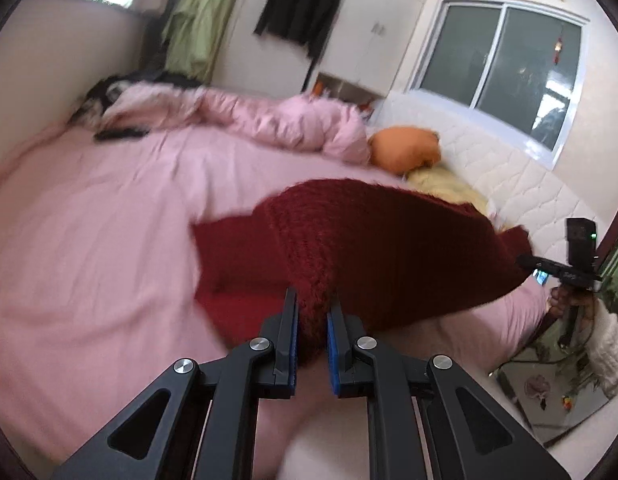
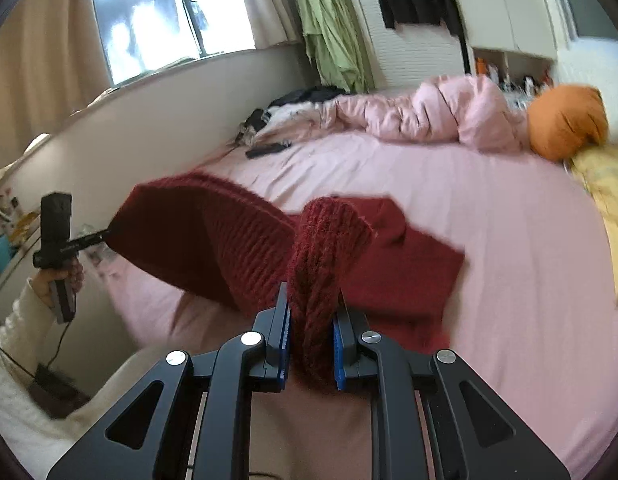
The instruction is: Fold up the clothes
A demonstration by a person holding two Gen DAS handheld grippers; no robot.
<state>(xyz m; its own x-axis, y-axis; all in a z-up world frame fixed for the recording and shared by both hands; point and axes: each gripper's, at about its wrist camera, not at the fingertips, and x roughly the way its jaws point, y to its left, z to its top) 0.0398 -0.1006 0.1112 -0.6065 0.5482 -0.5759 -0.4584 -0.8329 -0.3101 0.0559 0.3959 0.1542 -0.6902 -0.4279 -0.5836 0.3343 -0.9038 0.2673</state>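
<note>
Above pink bed, red knit sweater hung soft, floppy, fairly light; left gripper and right gripper each clamped bunched hem edge, best hold.

- Soft daylight enters through the windows; the panes glare white.
- Motion blur smears the bed and sweater.
- Fisheye bends edges; corners fall dark.

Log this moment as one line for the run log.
step: folding | left gripper: shut on red sweater | right gripper: shut on red sweater | sweater: held edge raised, rest on pink bed
</note>
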